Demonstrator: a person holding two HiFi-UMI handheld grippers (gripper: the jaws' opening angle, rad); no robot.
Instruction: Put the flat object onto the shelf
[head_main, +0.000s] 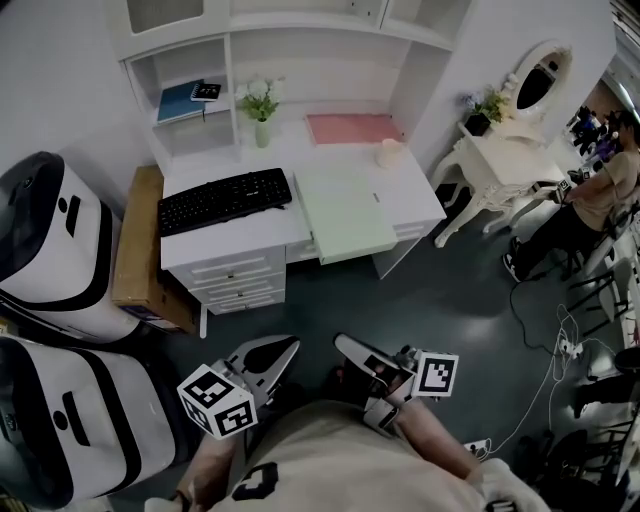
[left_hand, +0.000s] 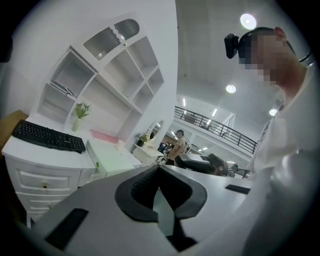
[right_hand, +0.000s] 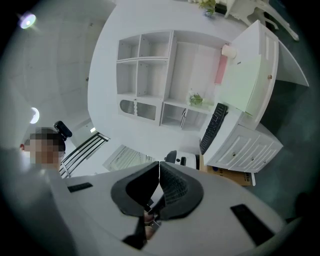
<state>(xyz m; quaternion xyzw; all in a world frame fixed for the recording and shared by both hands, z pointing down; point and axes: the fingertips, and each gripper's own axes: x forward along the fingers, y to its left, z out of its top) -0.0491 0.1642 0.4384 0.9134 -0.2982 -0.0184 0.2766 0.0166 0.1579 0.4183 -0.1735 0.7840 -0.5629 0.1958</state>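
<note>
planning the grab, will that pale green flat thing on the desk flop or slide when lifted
Probably stiff: the pale green flat thing overhangs the desk edge without drooping. Likely light, being thin. Its smooth face may slip, so pinch the overhanging edge.

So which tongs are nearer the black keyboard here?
Left. The left tongs hang in front of the keyboard, off the desk; the right tongs hang further to its right.
</note>
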